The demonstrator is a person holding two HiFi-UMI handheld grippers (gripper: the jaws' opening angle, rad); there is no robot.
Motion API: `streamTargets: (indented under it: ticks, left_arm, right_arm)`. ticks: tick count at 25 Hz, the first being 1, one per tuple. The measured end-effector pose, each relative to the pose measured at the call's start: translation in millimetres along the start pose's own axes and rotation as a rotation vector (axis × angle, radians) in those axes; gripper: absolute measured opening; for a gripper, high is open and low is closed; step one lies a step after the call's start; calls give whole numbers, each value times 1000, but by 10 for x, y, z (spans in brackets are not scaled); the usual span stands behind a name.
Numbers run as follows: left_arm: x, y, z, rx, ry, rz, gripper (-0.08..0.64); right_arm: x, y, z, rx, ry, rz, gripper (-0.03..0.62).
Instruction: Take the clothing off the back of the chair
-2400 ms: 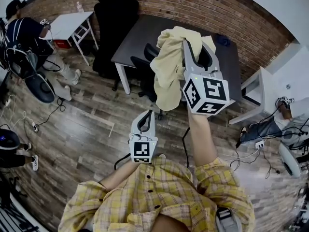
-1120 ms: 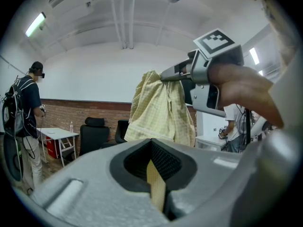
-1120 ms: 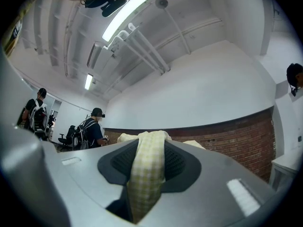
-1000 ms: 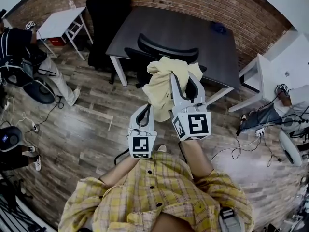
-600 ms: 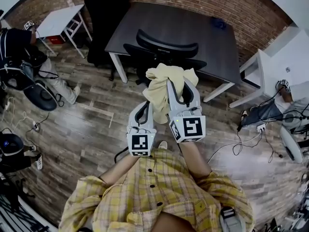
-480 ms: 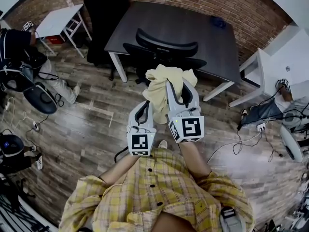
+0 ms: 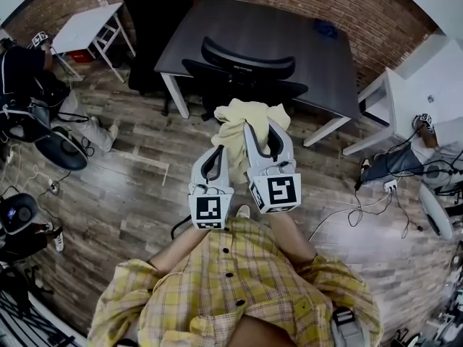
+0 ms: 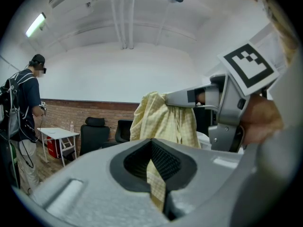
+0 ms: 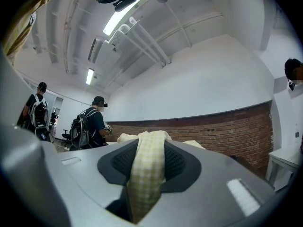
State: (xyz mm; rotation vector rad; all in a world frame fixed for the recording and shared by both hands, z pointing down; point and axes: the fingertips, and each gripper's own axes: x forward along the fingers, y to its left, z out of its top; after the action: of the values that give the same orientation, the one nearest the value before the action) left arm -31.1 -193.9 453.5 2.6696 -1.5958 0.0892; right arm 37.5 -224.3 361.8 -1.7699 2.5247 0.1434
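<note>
A pale yellow checked garment [image 7: 240,123] hangs bunched in the air in front of the person, clear of the black office chair [image 7: 247,58], whose back is bare. My right gripper [image 7: 265,126] is shut on the garment's upper part, and a fold of it runs between the jaws [image 9: 147,170]. Just left of it and lower, my left gripper [image 7: 216,156] is shut on a hanging strip of the same cloth [image 8: 155,184]. In the left gripper view the garment [image 8: 163,119] drapes from the right gripper [image 8: 180,98].
The chair is tucked under a dark desk [image 7: 239,24] by the brick wall. Another black chair [image 7: 154,20] and a white table [image 7: 85,29] stand at the far left, near a person [image 7: 25,78]. A white desk [image 7: 391,96] and floor cables [image 7: 362,208] lie to the right.
My right gripper has come down and back toward the person with the garment, ending close beside the left gripper. The left gripper has stayed where it was.
</note>
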Motion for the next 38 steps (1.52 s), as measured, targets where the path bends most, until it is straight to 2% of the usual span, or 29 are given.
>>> streamTargets:
  ticks: [14,38]
  left_arm:
    - [-47,-59,39,6,-6,-3,0]
    - [-193,-202,26,9,-7,-16,0]
  right_arm:
    - [-152,61,-205,-4,22,1,126]
    - [-472,213,-688,58,104,10,126]
